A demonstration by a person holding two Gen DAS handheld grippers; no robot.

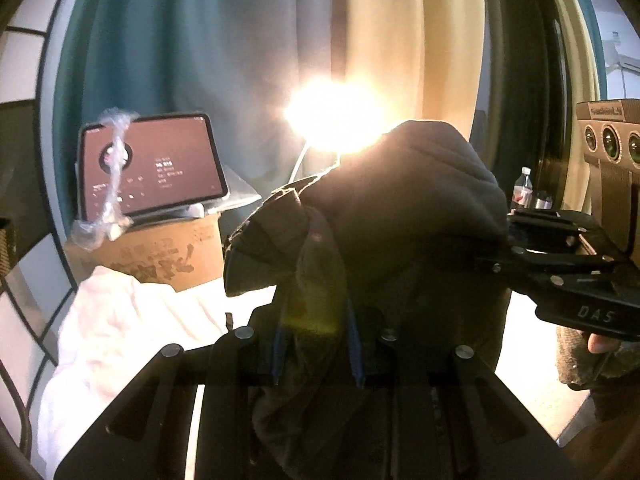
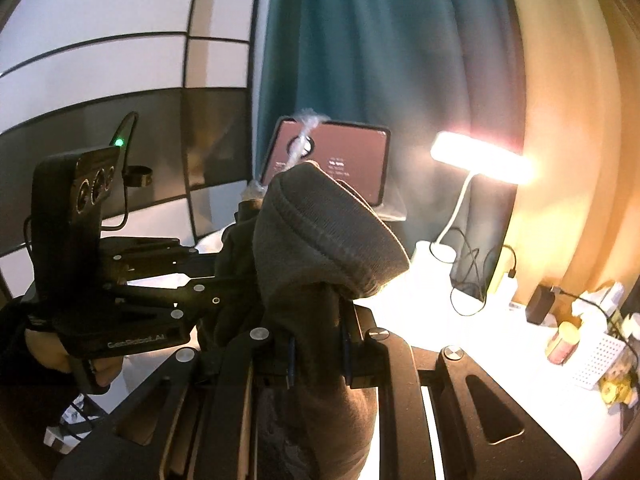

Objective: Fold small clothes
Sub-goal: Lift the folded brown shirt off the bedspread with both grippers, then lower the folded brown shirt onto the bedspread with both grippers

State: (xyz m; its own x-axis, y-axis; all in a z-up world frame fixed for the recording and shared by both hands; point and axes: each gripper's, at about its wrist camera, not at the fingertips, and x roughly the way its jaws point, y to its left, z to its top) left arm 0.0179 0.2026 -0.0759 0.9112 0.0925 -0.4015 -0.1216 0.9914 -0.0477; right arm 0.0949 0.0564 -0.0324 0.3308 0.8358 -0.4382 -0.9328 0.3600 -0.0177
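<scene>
Two tongs, left (image 1: 316, 364) and right (image 2: 318, 360) | both clenched on dark knit garment (image 1: 400, 208), held up between them above tabletop (image 2: 500, 360) | step: you carry it for folding | next: lay it flat, keep edges level.

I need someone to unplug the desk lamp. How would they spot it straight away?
Find the teal curtain behind the white table. Right of the propped tablet, a thin white neck rises to the desk lamp. It is the only glowing bar there.
</scene>
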